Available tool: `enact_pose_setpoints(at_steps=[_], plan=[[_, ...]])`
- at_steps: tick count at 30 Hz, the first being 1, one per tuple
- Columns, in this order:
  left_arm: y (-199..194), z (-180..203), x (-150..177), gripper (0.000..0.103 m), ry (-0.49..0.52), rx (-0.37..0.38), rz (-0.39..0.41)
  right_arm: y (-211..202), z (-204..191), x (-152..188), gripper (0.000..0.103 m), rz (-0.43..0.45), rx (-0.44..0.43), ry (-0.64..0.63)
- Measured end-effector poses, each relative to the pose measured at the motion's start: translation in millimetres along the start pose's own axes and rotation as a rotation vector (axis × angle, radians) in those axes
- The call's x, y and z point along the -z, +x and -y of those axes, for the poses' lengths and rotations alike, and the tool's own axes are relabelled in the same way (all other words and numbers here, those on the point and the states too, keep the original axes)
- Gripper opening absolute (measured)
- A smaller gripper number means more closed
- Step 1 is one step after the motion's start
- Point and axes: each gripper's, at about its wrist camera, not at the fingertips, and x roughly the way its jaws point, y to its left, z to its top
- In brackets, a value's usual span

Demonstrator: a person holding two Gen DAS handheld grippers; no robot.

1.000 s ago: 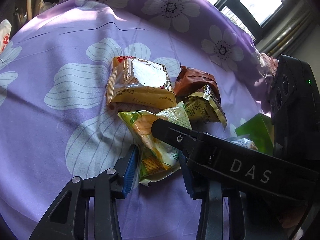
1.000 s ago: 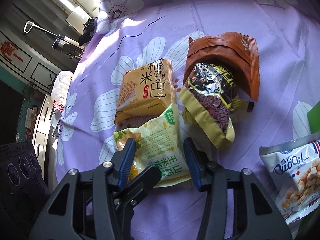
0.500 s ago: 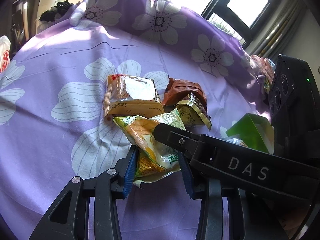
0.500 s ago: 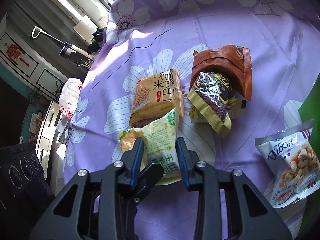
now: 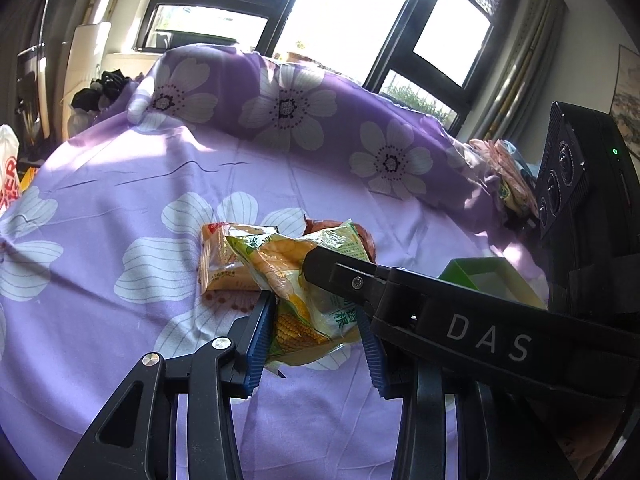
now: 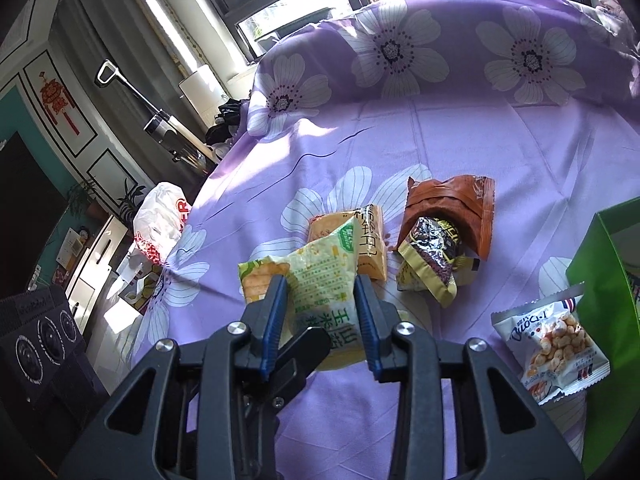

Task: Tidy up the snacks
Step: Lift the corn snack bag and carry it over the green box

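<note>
The yellow-green crinkly corn snack packet (image 5: pixel 308 296) (image 6: pixel 324 288) sits clamped between the blue fingers (image 5: pixel 260 332) of the left gripper (image 5: pixel 316 344) and also those of the right gripper (image 6: pixel 320 320). The right one has just been closing on it. Beside them, the green cardboard box (image 5: pixel 496 280) (image 6: pixel 600 300) stands open; its inside is not visible.

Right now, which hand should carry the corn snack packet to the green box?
Right, probably: left gripper and right gripper both clamp the corn snack packet, but the green box lies on the right side.

A bench (image 6: pixel 460 148) draped in purple flowered cloth is seen; on it lie an orange packet (image 6: pixel 372 240), a brown packet (image 6: pixel 452 204), a gold-edged packet (image 6: pixel 432 264), a peanut packet (image 6: pixel 556 340) and a green box (image 6: pixel 600 300).
</note>
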Motion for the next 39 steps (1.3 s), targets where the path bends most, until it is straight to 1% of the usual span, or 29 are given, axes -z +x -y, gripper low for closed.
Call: enact_pose_setpoints(at_steps=[3,6,9,12,18,22,26,32,39], plan=[[-5,4,0,0.041,0.025,-0.005,0.032,-5,-4,0,0.037,0.025,0.008,-0.026],[-8,8,0,0.041,0.046,-0.009,0.057,-9,-11,1,0.037,0.049,0.034,-0.058],[-11,10,0,0.041,0.057,-0.009,0.075,-12,-17,2,0.038,0.072,0.053,-0.088],[-14,11,0,0.041,0.063,-0.002,0.096,-16,-19,1,0.038,0.09,0.055,-0.094],[-25,18,0,0.041,0.081,0.024,0.148,-31,-26,3,0.038,0.142,0.072,-0.122],[-33,26,1,0.041,0.112,0.049,0.176,-45,-27,6,0.039,0.181,0.076,-0.129],[-37,33,3,0.041,0.132,0.069,0.183,-55,-26,10,0.039,0.203,0.087,-0.126],[-42,44,3,0.041,0.155,0.096,0.178,-67,-21,12,0.04,0.212,0.083,-0.102],[-53,61,-4,0.041,0.197,0.122,0.198,-89,-21,9,0.041,0.25,0.084,-0.126]])
